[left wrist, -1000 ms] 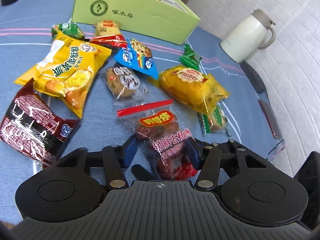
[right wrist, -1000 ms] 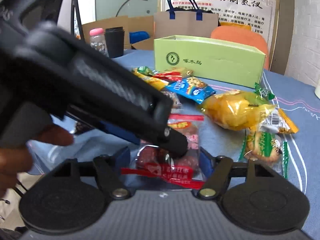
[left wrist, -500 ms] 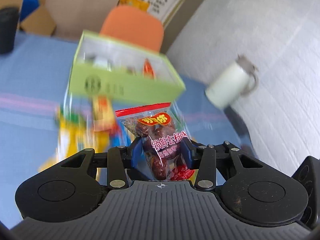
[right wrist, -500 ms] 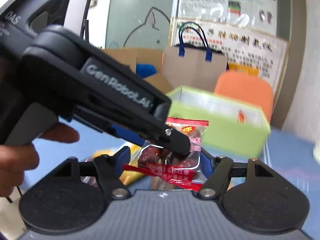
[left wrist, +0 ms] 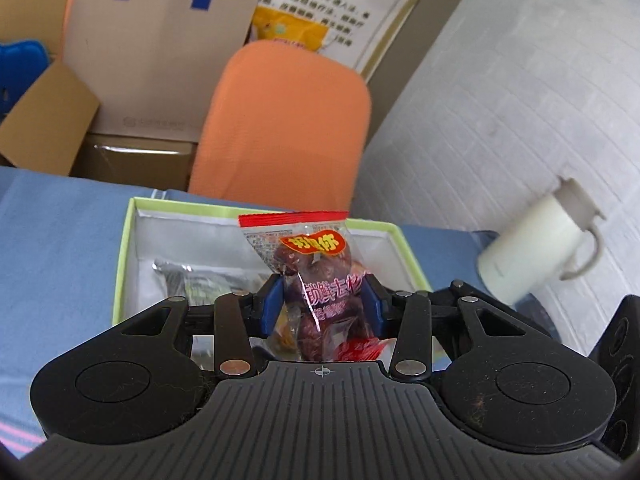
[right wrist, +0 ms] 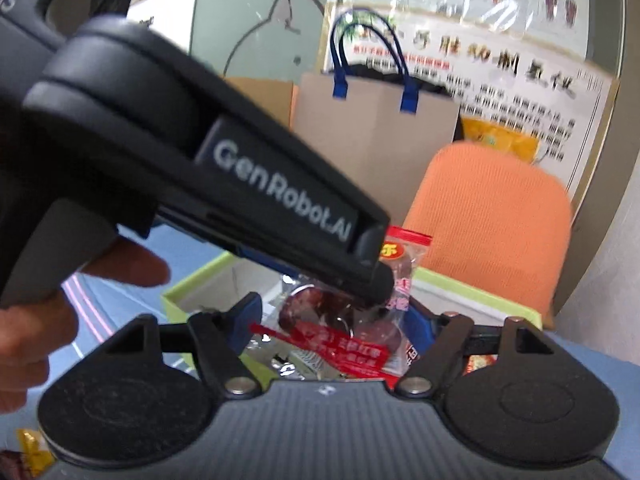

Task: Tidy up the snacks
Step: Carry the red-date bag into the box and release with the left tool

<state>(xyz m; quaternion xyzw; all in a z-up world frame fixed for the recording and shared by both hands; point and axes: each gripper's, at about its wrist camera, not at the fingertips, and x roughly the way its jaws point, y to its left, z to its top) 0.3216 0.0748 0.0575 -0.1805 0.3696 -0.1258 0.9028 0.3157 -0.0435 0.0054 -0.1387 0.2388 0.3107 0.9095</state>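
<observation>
- Table (left wrist: 60, 240): covered in blue cloth; carries the green box.
- Chair (left wrist: 284, 128): orange padded back, upright just behind the far wall of the box.
- Paper bag (left wrist: 156, 52): brown with blue handles, standing behind the box and left of the chair, among cardboard cartons.
- Green box (left wrist: 122, 248): open-topped, lime-green rim, pale lining; a dark silvery packet (left wrist: 192, 280) lies inside by its left wall. In the right wrist view the same box (right wrist: 188, 284) appears below both tools, with further wrappers inside it.
- Jug (left wrist: 536, 240): cream, with lid and handle, on the table to the right of the box, well apart from it.
- Left gripper (left wrist: 322, 304): blue pads clenched on both sides of the date packet, held above the open box. In the right wrist view its black body (right wrist: 224, 184) crosses from upper left, tip on the packet.
- Right gripper (right wrist: 332, 320): blue fingers stand either side of the packet's lower red-banded end; whether they press it cannot be told.
- Date packet (left wrist: 316, 272): clear wrapper with red top strip, dark red fruit inside, upright, above the interior of the box.
</observation>
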